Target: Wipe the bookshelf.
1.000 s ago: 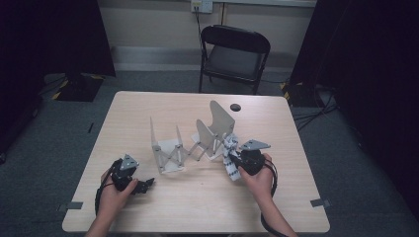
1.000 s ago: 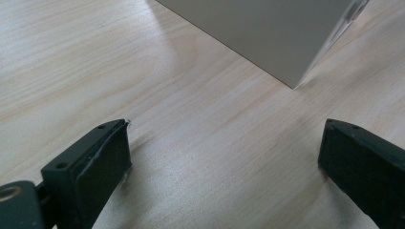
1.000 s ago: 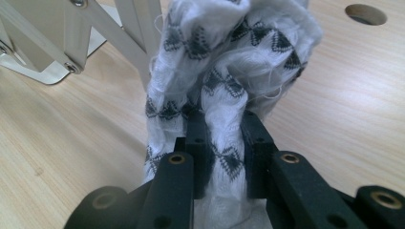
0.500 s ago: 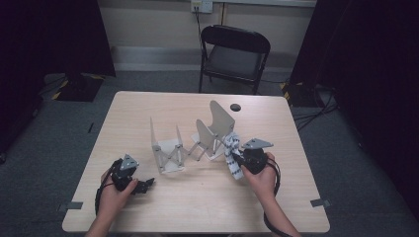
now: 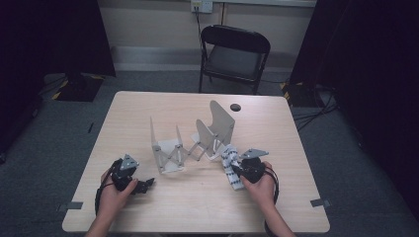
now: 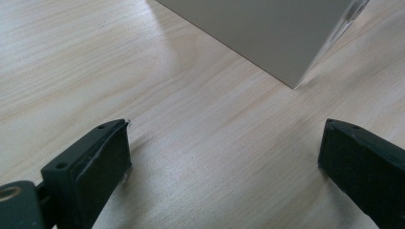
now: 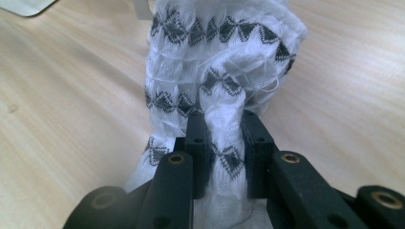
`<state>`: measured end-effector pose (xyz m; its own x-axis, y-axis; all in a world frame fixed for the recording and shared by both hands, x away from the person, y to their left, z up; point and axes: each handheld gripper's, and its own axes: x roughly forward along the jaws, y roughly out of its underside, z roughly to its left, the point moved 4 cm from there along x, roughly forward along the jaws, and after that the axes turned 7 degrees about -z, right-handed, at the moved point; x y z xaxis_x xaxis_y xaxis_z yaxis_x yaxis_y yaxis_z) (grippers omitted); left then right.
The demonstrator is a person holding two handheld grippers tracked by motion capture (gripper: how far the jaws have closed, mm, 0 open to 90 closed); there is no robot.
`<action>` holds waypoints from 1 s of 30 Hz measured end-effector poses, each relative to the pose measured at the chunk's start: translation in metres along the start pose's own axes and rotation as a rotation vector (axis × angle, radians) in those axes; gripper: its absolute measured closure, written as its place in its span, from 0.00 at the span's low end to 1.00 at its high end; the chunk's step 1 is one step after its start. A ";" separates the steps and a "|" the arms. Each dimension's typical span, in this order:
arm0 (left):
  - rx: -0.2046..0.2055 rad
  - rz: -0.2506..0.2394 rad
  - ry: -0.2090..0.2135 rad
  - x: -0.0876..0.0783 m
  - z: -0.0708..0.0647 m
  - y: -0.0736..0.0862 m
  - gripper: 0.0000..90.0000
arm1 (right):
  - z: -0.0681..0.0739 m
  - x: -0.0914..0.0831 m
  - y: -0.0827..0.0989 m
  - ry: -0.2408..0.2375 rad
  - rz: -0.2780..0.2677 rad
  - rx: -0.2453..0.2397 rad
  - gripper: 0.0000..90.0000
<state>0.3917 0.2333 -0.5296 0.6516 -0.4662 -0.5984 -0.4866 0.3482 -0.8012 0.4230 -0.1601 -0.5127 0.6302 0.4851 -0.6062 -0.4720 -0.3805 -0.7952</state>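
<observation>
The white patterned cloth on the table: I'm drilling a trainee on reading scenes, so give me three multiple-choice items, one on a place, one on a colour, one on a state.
1. Where does the cloth lie?
A. on the chair
B. on the table beside the folding rack
C. on the floor

2. What colour is its pattern?
A. black
B. red
C. green

3. How do the left tool's jaws stand?
A. shut on the cloth
B. shut on the rack
C. apart, with nothing between them

Answers:
1 B: it lies on the table next to the rack.
2 A: black diamonds show in the right gripper view, where the right tool pinches it.
3 C: the left tool shows bare wood between its jaws.
</observation>
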 end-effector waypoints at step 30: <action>0.000 0.000 -0.001 0.000 0.000 0.000 0.04 | 0.023 -0.024 -0.067 -0.018 -0.180 -0.048 0.85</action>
<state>0.3917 0.2333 -0.5296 0.6521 -0.4654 -0.5985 -0.4868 0.3482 -0.8011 0.4250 -0.1281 -0.4449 0.6907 0.5621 -0.4550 -0.3228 -0.3233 -0.8895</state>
